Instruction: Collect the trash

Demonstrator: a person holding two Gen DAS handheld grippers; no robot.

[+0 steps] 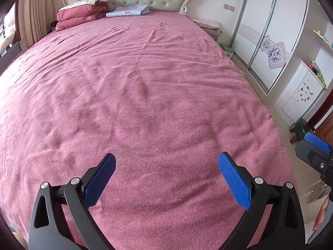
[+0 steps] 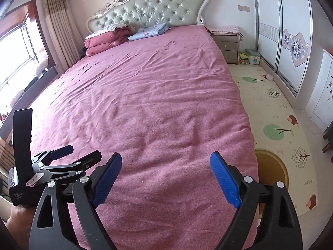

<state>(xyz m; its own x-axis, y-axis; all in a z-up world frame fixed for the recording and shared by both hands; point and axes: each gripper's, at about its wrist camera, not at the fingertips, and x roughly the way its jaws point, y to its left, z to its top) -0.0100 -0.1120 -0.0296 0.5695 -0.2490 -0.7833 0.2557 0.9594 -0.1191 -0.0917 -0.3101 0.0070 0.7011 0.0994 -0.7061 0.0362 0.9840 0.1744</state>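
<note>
My left gripper (image 1: 166,163) is open and empty, held low over the near end of a wide bed with a pink cover (image 1: 135,83). My right gripper (image 2: 165,162) is open and empty over the same bed (image 2: 145,93), near its right side. The left gripper also shows at the left of the right wrist view (image 2: 62,152), and one blue pad of the right gripper shows at the right edge of the left wrist view (image 1: 316,141). No loose trash shows on the bed cover in either view.
A folded red quilt (image 2: 106,40) and a folded blue cloth (image 2: 149,31) lie by the tufted headboard (image 2: 149,8). A nightstand (image 2: 228,45) and a small box (image 2: 254,56) stand at the back right. A play mat (image 2: 276,114) covers the floor beside a wardrobe (image 2: 291,37). A round yellow container (image 2: 270,166) stands by the bed's corner.
</note>
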